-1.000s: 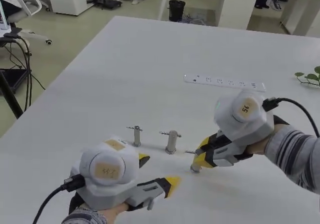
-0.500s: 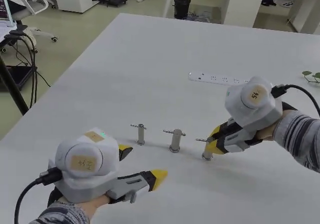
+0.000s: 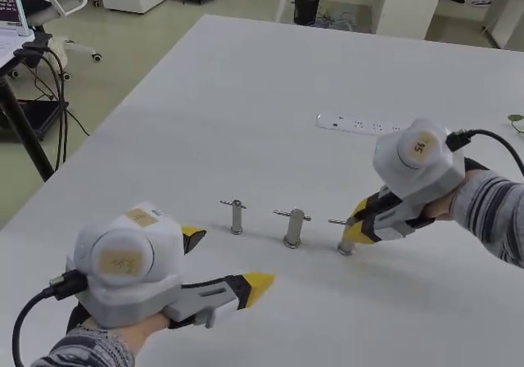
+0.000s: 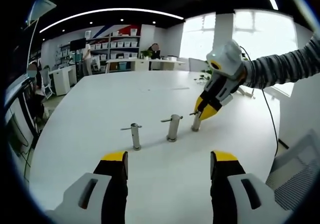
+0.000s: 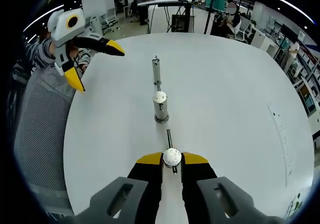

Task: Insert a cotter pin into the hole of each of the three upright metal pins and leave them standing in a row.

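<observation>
**A:** Where does the end pin sit against the right-hand claw?

**B:** The right gripper (image 5: 172,160) has its yellow-tipped jaws clenched on the short upright silver metal pin at the row's right end (image 3: 346,244). In the right gripper view the pin's round top lies squarely between the two tips and touches both.

**A:** And the cotter through it?

**B:** A thin grey wire cotter pin (image 3: 336,221) passes through the pin just under its top. Its long axis is level with the white tabletop (image 3: 246,97) and runs along the line of the row. The longer end points at the middle upright silver metal pin (image 3: 293,231), and a short stub comes out on the opposite side.

**A:** The other two?

**B:** The middle one and the leftmost upright silver metal pin (image 3: 237,219) both stand straight, apart from each other. Each carries a cotter crosswise near its top, also level. In the head view the long ends point left.

**A:** The left claw?

**B:** The left gripper (image 3: 226,259) is released, its jaws spread wide around nothing. It hovers on the person's side of the row, near the leftmost and middle pins and touching neither.

**A:** Anything else on the bench?

**B:** A white power strip (image 3: 364,124) lies flat beyond the row, well apart.
</observation>
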The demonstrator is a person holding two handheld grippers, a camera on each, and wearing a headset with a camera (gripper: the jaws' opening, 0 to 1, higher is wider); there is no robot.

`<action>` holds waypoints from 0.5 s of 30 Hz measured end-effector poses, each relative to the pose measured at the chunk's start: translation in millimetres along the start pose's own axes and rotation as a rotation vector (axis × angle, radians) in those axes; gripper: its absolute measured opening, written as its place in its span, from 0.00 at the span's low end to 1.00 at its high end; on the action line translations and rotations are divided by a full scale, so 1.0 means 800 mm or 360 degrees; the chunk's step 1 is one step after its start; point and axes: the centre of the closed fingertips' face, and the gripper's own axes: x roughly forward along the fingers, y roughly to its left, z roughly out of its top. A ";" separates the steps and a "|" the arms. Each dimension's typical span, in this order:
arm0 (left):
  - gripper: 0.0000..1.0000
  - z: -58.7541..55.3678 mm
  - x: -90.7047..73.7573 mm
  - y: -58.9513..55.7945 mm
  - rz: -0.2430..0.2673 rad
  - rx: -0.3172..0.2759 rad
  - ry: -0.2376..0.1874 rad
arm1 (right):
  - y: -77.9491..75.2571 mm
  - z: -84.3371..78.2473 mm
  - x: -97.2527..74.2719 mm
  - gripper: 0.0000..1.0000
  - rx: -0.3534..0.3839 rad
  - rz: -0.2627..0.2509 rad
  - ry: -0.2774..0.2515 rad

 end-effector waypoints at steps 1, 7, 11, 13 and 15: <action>0.65 0.001 -0.001 0.000 0.0000 -0.0002 -0.0008 | 0.000 0.000 0.000 0.08 -0.0004 0.0007 0.0001; 0.65 0.000 -0.003 0.001 0.0010 0.0000 -0.0012 | -0.001 -0.002 0.001 0.08 -0.0022 0.0026 0.0000; 0.65 -0.004 -0.003 -0.002 0.0002 -0.0010 -0.0001 | -0.003 -0.003 0.001 0.09 0.0003 0.0044 -0.0009; 0.65 -0.005 -0.002 -0.002 0.0000 -0.0019 -0.0002 | -0.002 -0.002 0.001 0.09 -0.0010 0.0051 -0.0015; 0.65 -0.005 -0.002 -0.001 0.0005 -0.0023 -0.0005 | -0.001 -0.002 0.001 0.09 -0.0006 0.0054 -0.0017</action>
